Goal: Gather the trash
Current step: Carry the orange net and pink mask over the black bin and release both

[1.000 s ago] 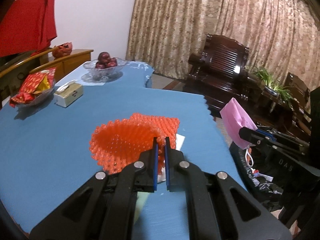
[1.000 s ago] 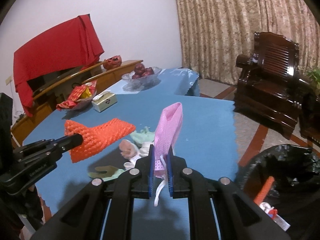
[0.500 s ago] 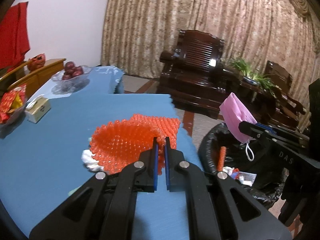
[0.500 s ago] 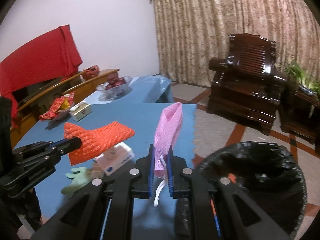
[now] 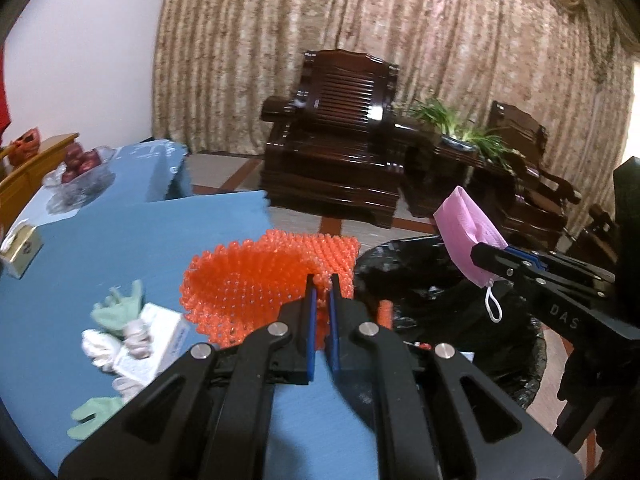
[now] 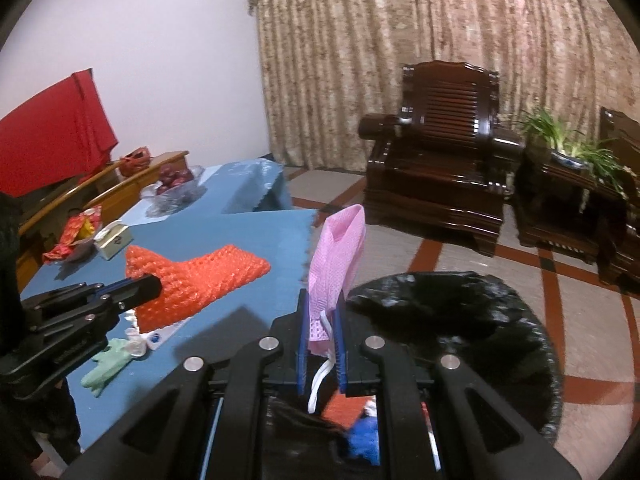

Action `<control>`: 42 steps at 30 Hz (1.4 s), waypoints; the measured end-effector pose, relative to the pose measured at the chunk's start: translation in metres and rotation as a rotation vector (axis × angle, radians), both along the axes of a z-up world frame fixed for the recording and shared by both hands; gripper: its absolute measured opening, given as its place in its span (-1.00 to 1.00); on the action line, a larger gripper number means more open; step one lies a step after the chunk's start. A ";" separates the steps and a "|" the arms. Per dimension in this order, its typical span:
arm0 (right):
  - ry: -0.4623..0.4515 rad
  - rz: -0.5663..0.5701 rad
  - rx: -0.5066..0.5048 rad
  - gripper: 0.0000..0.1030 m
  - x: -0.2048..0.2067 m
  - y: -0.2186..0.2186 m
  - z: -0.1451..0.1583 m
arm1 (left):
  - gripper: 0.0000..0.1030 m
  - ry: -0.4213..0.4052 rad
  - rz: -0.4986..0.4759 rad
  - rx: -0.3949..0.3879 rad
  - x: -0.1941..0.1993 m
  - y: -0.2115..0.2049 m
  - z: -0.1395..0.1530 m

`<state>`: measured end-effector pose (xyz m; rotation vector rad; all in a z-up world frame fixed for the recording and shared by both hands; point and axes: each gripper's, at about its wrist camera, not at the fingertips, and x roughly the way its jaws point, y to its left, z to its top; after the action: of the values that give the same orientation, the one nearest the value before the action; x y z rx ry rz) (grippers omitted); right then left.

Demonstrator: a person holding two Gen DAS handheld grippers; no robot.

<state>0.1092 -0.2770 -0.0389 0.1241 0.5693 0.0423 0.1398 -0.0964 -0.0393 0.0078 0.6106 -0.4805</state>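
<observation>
My left gripper (image 5: 321, 280) is shut on an orange foam fruit net (image 5: 256, 280), held up over the right edge of the blue table (image 5: 120, 248). From the right wrist view the same orange net (image 6: 200, 276) hangs from the left gripper (image 6: 154, 284). My right gripper (image 6: 322, 300) is shut on a pink face mask (image 6: 340, 252), its white ear loop dangling below. The mask (image 5: 466, 240) hangs over the black-lined trash bin (image 5: 424, 280), which stands on the floor beside the table. The bin (image 6: 460, 312) holds an orange piece and other scraps.
Crumpled green and white tissues (image 5: 116, 312) and a small white box (image 5: 156, 340) lie on the table. Farther back stand a tissue box (image 5: 20, 248), a glass fruit bowl (image 5: 80, 164) and a red snack bag (image 6: 72, 232). Dark wooden armchairs (image 5: 340, 152) and a plant (image 5: 456, 124) stand beyond.
Both grippers swung right, away from the table's middle toward the bin, each still holding its item. The bin now fills more of both views and the table's far objects slid left.
</observation>
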 end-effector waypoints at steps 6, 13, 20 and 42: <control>0.025 -0.063 -0.016 -0.78 -0.002 -0.031 -0.009 | -0.90 0.000 -0.066 0.005 0.006 -0.040 -0.006; 0.055 -0.116 -0.031 -0.78 -0.003 -0.058 -0.021 | -0.90 0.011 -0.129 0.016 0.012 -0.084 -0.016; 0.078 -0.163 -0.028 -0.78 -0.006 -0.081 -0.034 | -0.90 0.032 -0.174 0.019 0.019 -0.113 -0.025; 0.070 -0.226 -0.020 0.88 -0.023 -0.074 -0.042 | 0.44 0.053 -0.126 0.040 -0.001 -0.047 -0.040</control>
<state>0.0857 -0.3510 -0.0813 0.1701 0.6222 -0.1875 0.1392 -0.1436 -0.0796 0.0722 0.6745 -0.5915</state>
